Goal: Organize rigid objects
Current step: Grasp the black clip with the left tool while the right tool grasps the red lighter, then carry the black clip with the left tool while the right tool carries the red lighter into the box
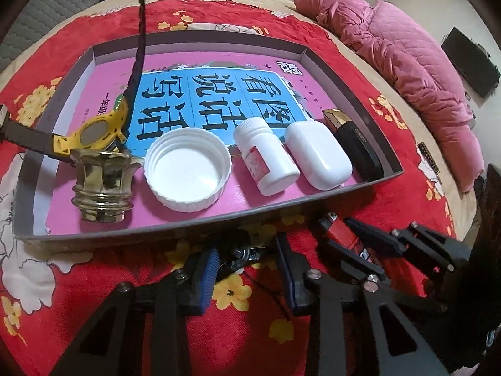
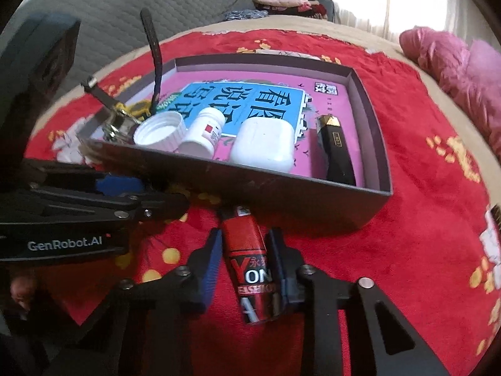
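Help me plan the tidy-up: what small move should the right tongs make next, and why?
Probably lift the red lighter and carry it over the box's near wall. The right tongs are shut on it, it lies on the blanket outside, and free floor shows inside the box.

Lighter (image 2: 250, 263) before box (image 2: 281, 200)

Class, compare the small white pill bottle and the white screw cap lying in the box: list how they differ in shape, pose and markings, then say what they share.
Shape: the pill bottle is a tall, narrow cylinder; the screw cap is wide and shallow.
Pose: the pill bottle lies on its side; the screw cap rests flat, open side up.
Markings: the pill bottle has a red and white label; the screw cap is plain, with a ribbed rim.
Shared: both are white and lie side by side in the box.
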`<action>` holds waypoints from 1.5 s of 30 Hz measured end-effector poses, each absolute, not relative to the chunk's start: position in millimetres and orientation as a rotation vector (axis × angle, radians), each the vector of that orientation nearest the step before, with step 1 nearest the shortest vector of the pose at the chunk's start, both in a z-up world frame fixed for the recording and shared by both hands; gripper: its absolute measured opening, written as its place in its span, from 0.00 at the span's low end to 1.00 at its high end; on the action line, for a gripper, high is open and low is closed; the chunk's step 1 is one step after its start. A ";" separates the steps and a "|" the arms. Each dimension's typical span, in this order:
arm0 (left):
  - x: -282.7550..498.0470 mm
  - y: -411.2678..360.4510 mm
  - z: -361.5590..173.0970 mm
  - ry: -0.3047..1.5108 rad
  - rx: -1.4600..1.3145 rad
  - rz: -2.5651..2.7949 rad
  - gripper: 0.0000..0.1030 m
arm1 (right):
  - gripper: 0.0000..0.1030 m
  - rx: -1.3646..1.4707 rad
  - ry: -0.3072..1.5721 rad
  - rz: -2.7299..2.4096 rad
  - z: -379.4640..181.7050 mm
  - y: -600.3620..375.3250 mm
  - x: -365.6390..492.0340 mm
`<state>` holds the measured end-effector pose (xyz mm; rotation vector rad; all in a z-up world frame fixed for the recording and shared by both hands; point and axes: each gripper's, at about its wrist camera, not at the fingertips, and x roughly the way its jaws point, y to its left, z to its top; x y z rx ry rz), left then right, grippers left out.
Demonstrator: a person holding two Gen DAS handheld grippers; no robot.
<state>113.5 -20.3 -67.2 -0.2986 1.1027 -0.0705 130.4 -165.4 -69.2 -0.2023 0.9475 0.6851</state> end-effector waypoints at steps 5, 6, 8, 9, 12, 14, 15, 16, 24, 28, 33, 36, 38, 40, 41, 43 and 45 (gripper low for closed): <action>108.6 -15.4 -64.9 1.094 -0.320 -0.087 0.34 | 0.23 -0.120 0.975 0.712 -66.0 -168.6 128.1; 106.7 -13.2 -64.6 1.094 -0.327 -0.088 0.34 | 0.23 -0.098 0.981 0.718 -65.0 -170.1 127.5; 103.0 -9.5 -62.8 1.092 -0.347 -0.096 0.34 | 0.23 -0.074 0.987 0.726 -63.5 -171.7 126.8; 101.2 -8.4 -62.0 1.091 -0.353 -0.099 0.34 | 0.23 -0.062 0.988 0.731 -61.9 -172.5 125.6; 95.0 -5.0 -58.6 1.087 -0.366 -0.110 0.34 | 0.23 -0.046 0.984 0.735 -57.6 -173.7 122.6; 90.4 -2.9 -54.6 1.077 -0.366 -0.117 0.34 | 0.23 -0.033 0.981 0.738 -54.5 -175.3 121.1; 87.8 -2.3 -51.5 1.069 -0.359 -0.119 0.34 | 0.23 -0.024 0.979 0.738 -52.2 -176.5 119.9; 86.2 -1.4 -48.6 1.061 -0.354 -0.120 0.34 | 0.23 -0.015 0.976 0.739 -49.7 -178.1 118.4; 70.4 16.6 -16.1 0.962 -0.336 -0.100 0.34 | 0.23 0.034 0.883 0.748 -16.6 -183.6 106.6; 69.3 27.9 -4.9 0.921 -0.352 -0.081 0.34 | 0.23 0.032 0.852 0.742 -5.6 -181.6 106.7; 71.5 40.5 -0.7 0.889 -0.349 -0.048 0.34 | 0.23 0.044 0.832 0.705 1.8 -185.8 112.2; 73.8 48.9 -1.2 0.878 -0.354 -0.032 0.34 | 0.23 0.052 0.818 0.686 5.9 -188.8 115.9; 75.7 55.1 -2.1 0.871 -0.368 -0.025 0.34 | 0.23 0.058 0.814 0.677 8.2 -189.8 119.4; 78.6 60.4 -3.3 0.866 -0.379 -0.021 0.34 | 0.23 0.058 0.806 0.660 9.9 -190.9 122.3; 79.4 61.9 -3.4 0.863 -0.382 -0.018 0.34 | 0.23 0.061 0.806 0.655 10.7 -191.2 124.6; 81.3 64.6 -4.4 0.858 -0.387 -0.017 0.34 | 0.23 0.063 0.802 0.643 11.6 -191.3 127.4; 84.5 66.9 -5.9 0.855 -0.391 -0.017 0.34 | 0.23 0.063 0.801 0.634 11.8 -190.9 131.1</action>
